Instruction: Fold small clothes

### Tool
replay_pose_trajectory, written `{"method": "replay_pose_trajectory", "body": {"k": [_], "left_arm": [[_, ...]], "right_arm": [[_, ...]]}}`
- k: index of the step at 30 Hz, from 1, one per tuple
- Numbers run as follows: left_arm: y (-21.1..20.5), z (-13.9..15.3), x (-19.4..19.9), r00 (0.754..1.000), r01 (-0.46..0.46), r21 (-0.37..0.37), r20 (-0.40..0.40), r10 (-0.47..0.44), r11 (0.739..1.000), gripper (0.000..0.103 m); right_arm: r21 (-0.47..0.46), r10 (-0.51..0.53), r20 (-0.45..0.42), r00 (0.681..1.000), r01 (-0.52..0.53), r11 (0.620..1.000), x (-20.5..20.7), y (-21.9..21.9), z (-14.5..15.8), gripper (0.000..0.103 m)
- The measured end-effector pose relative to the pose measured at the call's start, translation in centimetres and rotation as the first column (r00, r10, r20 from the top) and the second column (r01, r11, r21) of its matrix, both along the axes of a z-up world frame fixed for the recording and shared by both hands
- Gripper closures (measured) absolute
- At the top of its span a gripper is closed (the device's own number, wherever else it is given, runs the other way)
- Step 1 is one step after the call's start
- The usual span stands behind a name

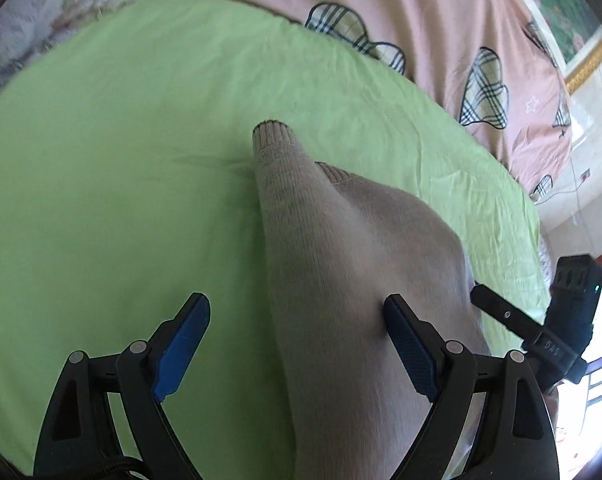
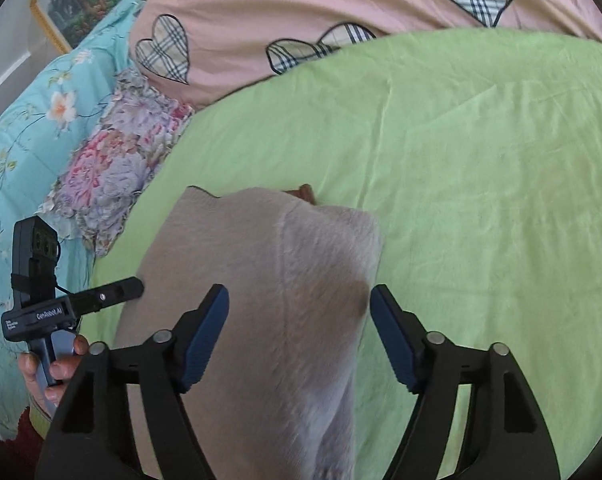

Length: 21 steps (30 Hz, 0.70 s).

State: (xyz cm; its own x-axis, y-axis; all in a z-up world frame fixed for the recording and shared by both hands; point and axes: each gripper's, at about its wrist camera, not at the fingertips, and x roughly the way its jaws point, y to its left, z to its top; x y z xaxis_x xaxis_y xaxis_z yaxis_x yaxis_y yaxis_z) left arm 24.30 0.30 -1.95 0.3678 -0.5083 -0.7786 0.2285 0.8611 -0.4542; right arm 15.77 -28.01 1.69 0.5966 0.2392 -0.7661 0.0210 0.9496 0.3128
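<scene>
The green sheet (image 1: 121, 160) took up most of the bed, pink quilt (image 1: 441, 20) bunched behind it, and the beige sweater (image 1: 341, 260) lay on the sheet near the person, one sleeve (image 1: 273, 148) stretched away with its ribbed cuff at the far end. In the left wrist view the left gripper (image 1: 297, 316) had its jaws spread wide, nothing pinched, the sleeve running up between them. The right gripper (image 2: 299, 306) hung over the sweater's right shoulder, jaws apart too, knit below the gap but neither pad pressing on it. The danger, I'd say, was the knit itself: soft and stretchy, so a shallow pinch might have slid off. A bite too deep could have caught the sheet as well and dragged it into the fold. Uneven lifts would likely have skewed the crease.
</scene>
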Motion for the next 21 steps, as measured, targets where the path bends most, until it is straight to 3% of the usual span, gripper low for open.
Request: {"method": "replay_pose_trajectory", "body": {"k": [2,3,6,7,9,11,16,18,21], "left_arm": [[-0.1,-1.2,1.4,0.999,-0.009,-0.023,-0.032,0.008,1.0,0.015],[-0.2,-1.8,2.1,0.999,-0.014,-0.031,-0.038,0.012,0.999,0.023],[-0.8,-1.6,3.2,1.0,0.017,-0.084,0.005,-0.017,0.996,0.082],[-1.0,-0.8,3.1,0.999,0.014,-0.077,0.039,-0.011,0.997,0.084],[-1.8,0.7,2.7,0.99,-0.006,0.021,0.143,0.003,1.0,0.096],[-2.0,0.8,2.9,0.987,-0.02,0.061,0.162,0.01,0.998,0.096],[-1.6,-1.4,4.9,0.987,-0.1,0.186,0.145,0.073,0.977,0.097],[-1.1,-1.6,5.0,0.988,-0.111,0.173,0.129,0.089,0.979,0.097],[0.1,-0.1,4.2,0.984,-0.12,0.131,0.146,0.101,0.984,0.097]], "right_arm": [[0.026,-0.005,-0.018,1.0,0.006,1.0,1.0,-0.5,-0.9,0.046],[0.05,0.002,-0.028,1.0,0.0,0.999,1.4,-0.6,-1.4,0.053],[0.067,0.017,-0.009,1.0,-0.016,0.998,1.4,-0.4,-1.7,0.079],[0.065,0.02,0.019,1.0,-0.021,0.998,1.2,-0.4,-1.3,0.085],[0.056,0.033,0.101,0.994,-0.039,0.998,0.3,-0.1,0.3,0.088],[0.043,0.029,0.113,0.993,-0.034,0.998,0.3,0.1,0.5,0.088],[0.031,0.004,0.034,0.999,-0.005,1.0,1.6,-0.1,-2.5,0.086],[0.014,-0.026,0.031,0.999,0.026,1.0,1.5,-0.3,-2.2,0.072],[0.031,-0.042,0.046,0.998,0.041,0.999,0.3,-0.1,-0.7,0.07]]}}
